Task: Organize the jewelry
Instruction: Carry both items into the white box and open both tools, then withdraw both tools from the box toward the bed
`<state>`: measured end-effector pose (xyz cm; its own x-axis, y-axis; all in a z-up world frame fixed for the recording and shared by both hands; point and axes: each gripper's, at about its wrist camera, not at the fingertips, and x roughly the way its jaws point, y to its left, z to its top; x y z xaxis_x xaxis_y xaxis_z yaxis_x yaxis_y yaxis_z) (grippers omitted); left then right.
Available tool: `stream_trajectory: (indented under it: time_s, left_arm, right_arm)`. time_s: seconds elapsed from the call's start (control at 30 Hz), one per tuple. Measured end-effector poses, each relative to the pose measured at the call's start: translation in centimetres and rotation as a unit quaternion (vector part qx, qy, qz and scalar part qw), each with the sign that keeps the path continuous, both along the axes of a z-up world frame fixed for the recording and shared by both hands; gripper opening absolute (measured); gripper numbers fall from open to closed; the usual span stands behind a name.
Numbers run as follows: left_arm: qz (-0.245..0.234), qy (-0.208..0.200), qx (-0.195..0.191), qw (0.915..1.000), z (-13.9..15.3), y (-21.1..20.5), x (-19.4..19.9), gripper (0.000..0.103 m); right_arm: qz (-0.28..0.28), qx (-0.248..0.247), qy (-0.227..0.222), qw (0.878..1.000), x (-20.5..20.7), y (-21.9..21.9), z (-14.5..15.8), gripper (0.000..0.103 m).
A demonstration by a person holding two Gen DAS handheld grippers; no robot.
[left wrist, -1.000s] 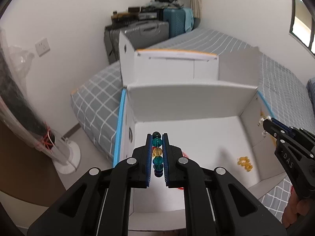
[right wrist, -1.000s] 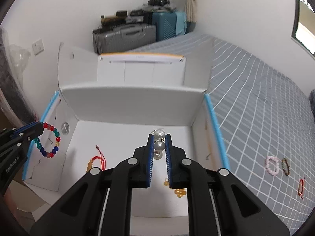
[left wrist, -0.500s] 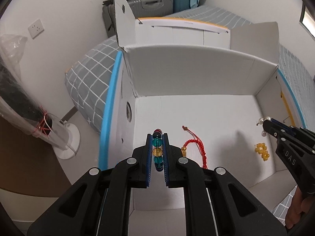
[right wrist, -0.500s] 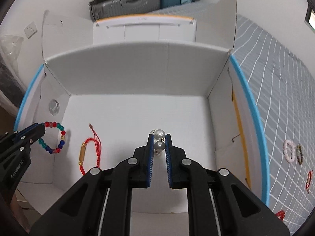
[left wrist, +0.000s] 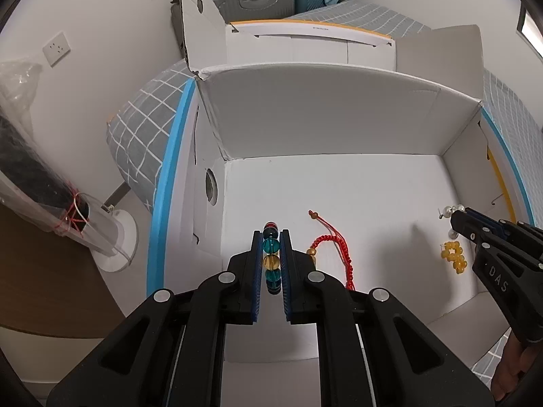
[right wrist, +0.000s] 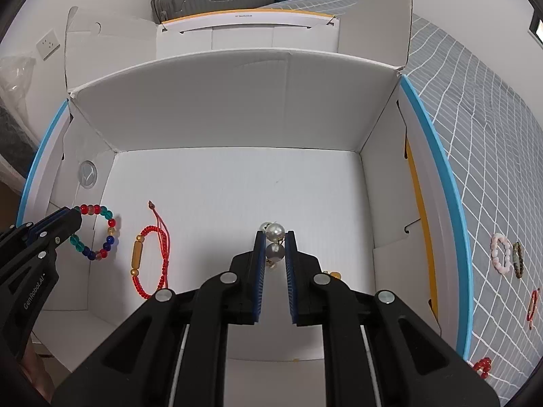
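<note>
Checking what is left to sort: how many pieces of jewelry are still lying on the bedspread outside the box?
4, all right of the white box: pink bead bracelet, dark bead bracelet, thin red bracelet, red piece at the edge. Others may be out of view.

White letters "DAS" stand on the side of the right gripper. "GenRobot.AI" runs along the left gripper. A small printed line on the box flap is too tiny to read.

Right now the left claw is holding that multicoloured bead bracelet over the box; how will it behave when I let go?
The bead bracelet hangs as a loose loop from the left claw, so it is probably floppy and will collapse. Its beads look round and glassy, so it may roll or slide a little on the smooth white box floor, perhaps towards the red cord bracelet.
</note>
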<state>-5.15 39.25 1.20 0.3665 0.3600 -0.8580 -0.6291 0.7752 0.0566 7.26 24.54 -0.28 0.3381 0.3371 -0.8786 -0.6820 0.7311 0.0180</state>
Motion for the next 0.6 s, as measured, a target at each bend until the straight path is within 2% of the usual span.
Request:
stream_trajectory:
  time_s: [0.03, 0.1, 0.13, 0.17, 0.2, 0.23, 0.3, 0.33, 0.43, 0.47, 0.53, 0.6]
  left_arm:
    - [0.003, 0.000, 0.003, 1.0000, 0.1, -0.2, 0.0, 0.012]
    - [0.006, 0.002, 0.003, 1.0000, 0.5, -0.3, -0.1, 0.015]
    - [0.003, -0.001, 0.002, 1.0000, 0.8, -0.5, -0.2, 0.022]
    - [0.002, -0.005, 0.005, 1.0000, 1.1, -0.7, -0.3, 0.027]
    - [0.003, -0.009, 0.009, 0.9999, 1.4, -0.8, -0.5, 0.036]
    - [0.005, -0.015, 0.012, 0.9998, 1.9, -0.9, -0.8, 0.041]
    - [0.006, -0.025, 0.016, 0.9995, 2.7, -1.2, -1.1, 0.047]
    - [0.006, -0.032, 0.021, 0.9992, 3.3, -1.5, -1.3, 0.055]
    - [0.007, -0.049, 0.037, 0.9981, 4.7, -2.3, -1.6, 0.066]
    - [0.005, -0.055, 0.044, 0.9975, 5.2, -2.7, -1.7, 0.069]
    - [-0.001, -0.071, 0.054, 0.9960, 6.3, -3.8, -1.8, 0.083]
    - [-0.010, -0.090, 0.058, 0.9942, 7.3, -5.1, -1.7, 0.089]
  right_arm:
    - [-0.001, 0.000, 0.002, 1.000, 0.0, -0.1, 0.0, 0.015]
    - [-0.004, 0.004, -0.003, 1.000, -0.1, -0.3, 0.5, 0.046]
    - [-0.004, 0.013, -0.010, 1.000, -0.3, -0.5, 0.9, 0.057]
    - [-0.007, 0.018, -0.018, 1.000, -0.4, -0.8, 1.3, 0.059]
    - [-0.009, 0.019, -0.020, 1.000, -0.3, -1.0, 1.6, 0.062]
    - [-0.010, 0.022, -0.020, 1.000, -0.3, -1.1, 2.0, 0.064]
    - [-0.014, 0.032, -0.027, 0.999, -0.3, -1.6, 2.9, 0.074]
    - [-0.018, 0.036, -0.033, 0.999, -0.4, -1.8, 3.4, 0.076]
    - [-0.024, 0.059, -0.051, 0.997, -0.5, -3.1, 5.4, 0.086]
    - [-0.028, 0.066, -0.061, 0.996, -0.6, -3.7, 6.1, 0.087]
    - [-0.037, 0.075, -0.082, 0.993, -0.5, -4.6, 7.3, 0.092]
    - [-0.055, 0.079, -0.114, 0.989, -0.3, -6.2, 8.7, 0.095]
